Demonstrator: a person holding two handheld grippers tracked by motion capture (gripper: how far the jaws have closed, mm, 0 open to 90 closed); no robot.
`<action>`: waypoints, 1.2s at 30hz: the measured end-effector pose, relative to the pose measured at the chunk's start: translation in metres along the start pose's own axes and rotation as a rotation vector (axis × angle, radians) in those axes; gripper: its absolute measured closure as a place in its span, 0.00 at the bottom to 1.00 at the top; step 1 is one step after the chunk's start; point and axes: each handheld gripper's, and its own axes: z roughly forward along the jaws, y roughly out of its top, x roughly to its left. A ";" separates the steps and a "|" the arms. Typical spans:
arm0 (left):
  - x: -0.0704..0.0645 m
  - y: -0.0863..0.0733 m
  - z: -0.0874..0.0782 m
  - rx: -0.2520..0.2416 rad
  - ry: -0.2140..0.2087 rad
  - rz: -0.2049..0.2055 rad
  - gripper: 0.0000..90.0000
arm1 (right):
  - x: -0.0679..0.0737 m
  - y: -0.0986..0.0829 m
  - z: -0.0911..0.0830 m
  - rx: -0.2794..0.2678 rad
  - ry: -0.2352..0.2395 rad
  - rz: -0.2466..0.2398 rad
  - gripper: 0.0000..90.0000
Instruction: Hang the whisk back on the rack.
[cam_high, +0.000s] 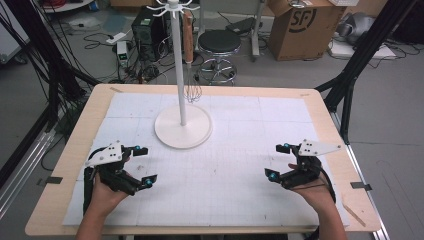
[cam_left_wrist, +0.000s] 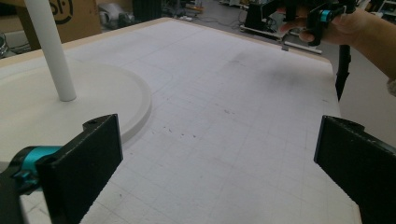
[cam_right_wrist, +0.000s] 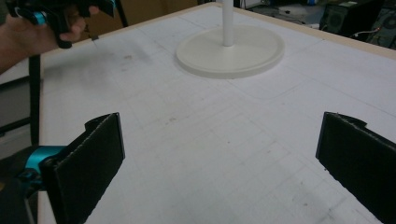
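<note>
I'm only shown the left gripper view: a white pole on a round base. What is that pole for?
Observer: It's a stand with hooks on top; a whisk hangs from one.
Operator: Does the whisk lie against anything?
Observer: It hangs handle up, wire end down, close beside the stand.
Operator: And the gripper in the other hand, is it open?
Observer: Yes, the right gripper has its jaws wide apart, nothing between them.
</note>
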 end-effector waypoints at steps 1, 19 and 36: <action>0.000 0.000 0.001 0.001 -0.001 0.000 0.02 | 0.000 -0.002 0.000 0.002 -0.001 0.002 0.01; -0.002 0.000 -0.001 -0.009 -0.002 0.002 0.02 | -0.011 -0.022 -0.003 0.013 -0.023 0.072 0.01; -0.002 0.000 -0.001 -0.003 0.005 0.003 0.02 | -0.010 -0.023 0.001 0.020 -0.012 0.068 0.01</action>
